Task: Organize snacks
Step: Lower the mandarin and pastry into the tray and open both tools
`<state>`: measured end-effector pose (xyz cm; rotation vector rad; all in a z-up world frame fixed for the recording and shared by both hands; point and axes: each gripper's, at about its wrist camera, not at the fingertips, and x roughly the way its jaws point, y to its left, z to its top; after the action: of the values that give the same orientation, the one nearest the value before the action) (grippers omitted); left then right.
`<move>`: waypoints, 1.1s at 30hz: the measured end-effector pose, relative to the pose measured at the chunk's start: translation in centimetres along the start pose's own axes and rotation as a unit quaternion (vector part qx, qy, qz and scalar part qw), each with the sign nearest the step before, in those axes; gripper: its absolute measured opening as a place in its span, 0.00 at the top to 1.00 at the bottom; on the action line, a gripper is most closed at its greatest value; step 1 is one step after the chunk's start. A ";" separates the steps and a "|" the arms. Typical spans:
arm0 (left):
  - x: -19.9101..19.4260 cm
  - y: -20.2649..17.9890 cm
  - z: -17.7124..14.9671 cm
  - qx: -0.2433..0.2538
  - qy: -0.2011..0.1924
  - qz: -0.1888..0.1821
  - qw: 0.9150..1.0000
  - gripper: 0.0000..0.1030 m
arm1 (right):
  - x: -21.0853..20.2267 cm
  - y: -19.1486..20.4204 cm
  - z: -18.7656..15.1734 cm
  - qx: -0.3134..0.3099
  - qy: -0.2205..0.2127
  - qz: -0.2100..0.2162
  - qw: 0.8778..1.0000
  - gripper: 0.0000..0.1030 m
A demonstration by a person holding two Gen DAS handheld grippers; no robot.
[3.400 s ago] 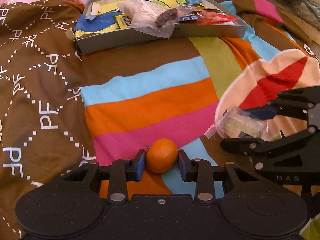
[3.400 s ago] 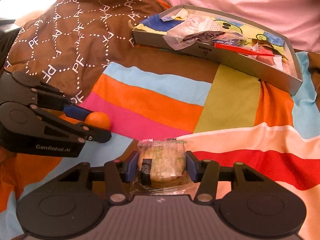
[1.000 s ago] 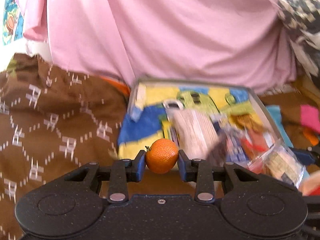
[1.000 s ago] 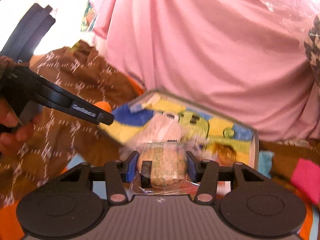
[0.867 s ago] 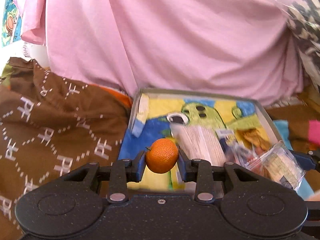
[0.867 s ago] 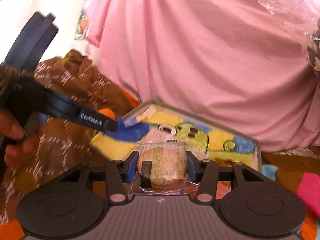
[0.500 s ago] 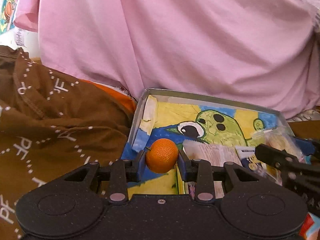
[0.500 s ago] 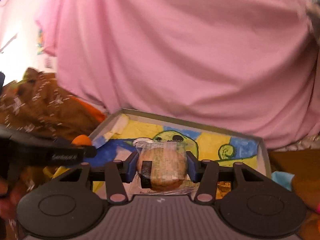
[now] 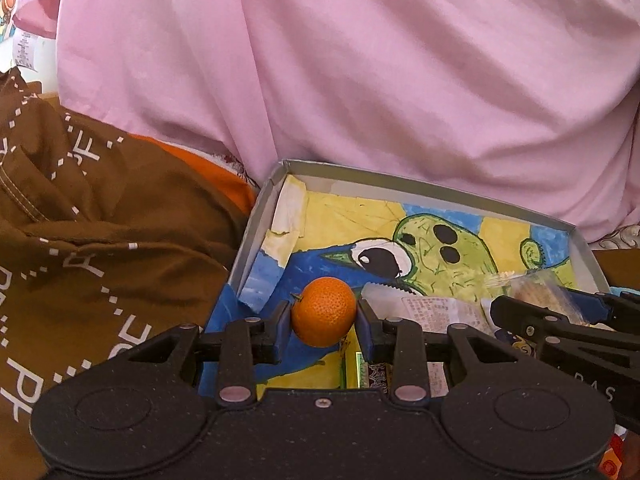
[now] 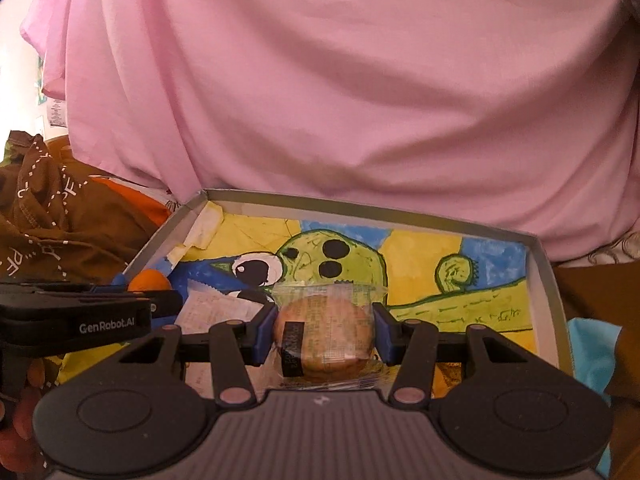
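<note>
A small orange mandarin [image 9: 324,311] sits between the blue pads of my left gripper [image 9: 324,320], which is shut on it over the left end of a shallow grey box [image 9: 256,224]. The box floor carries a painted green and blue cartoon. My right gripper [image 10: 324,336] is shut on a round pastry in clear wrapping [image 10: 326,332] above the middle of the same box [image 10: 544,280]. In the right wrist view the left gripper [image 10: 160,300] and the mandarin [image 10: 149,281] show at the left. The right gripper [image 9: 520,312] with the pastry [image 9: 532,292] shows at the right of the left wrist view.
A white printed wrapper [image 9: 436,312] and other small packets lie in the box. A large pink cloth [image 9: 360,80] rises right behind the box. Brown patterned fabric [image 9: 80,240] is heaped to its left. A hand [image 10: 20,412] shows at the lower left.
Both grippers have travelled from the striped blanket up to the box and now hang over it, each still holding its snack. The box looms larger and closer than half a second ago.
</note>
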<state>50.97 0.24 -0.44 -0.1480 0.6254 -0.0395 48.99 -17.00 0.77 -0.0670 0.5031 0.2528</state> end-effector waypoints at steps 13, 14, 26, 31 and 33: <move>0.7 0.7 -0.5 -0.019 0.011 0.006 1.000 0.65 | 1.2 -0.9 0.3 0.037 0.022 0.005 0.999 0.47; 0.7 0.7 -0.5 -0.020 0.012 0.006 1.000 0.65 | 1.2 -0.9 0.3 0.037 0.023 0.006 0.999 0.47; 0.8 0.4 -0.8 -0.020 0.021 0.012 1.000 0.65 | 1.2 -0.8 0.2 0.036 0.025 0.004 0.999 0.47; 0.5 0.2 -0.7 -0.016 0.020 0.013 1.000 0.65 | 1.1 -0.8 0.2 0.036 0.027 0.004 0.999 0.47; 0.4 0.1 -0.7 -0.013 0.019 0.016 1.000 0.63 | 1.0 -0.9 0.2 0.036 0.027 0.004 0.999 0.47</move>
<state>50.92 0.25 -1.25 -0.1621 0.6668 -0.0044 50.18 -17.63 0.48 -0.0025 0.5664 0.2418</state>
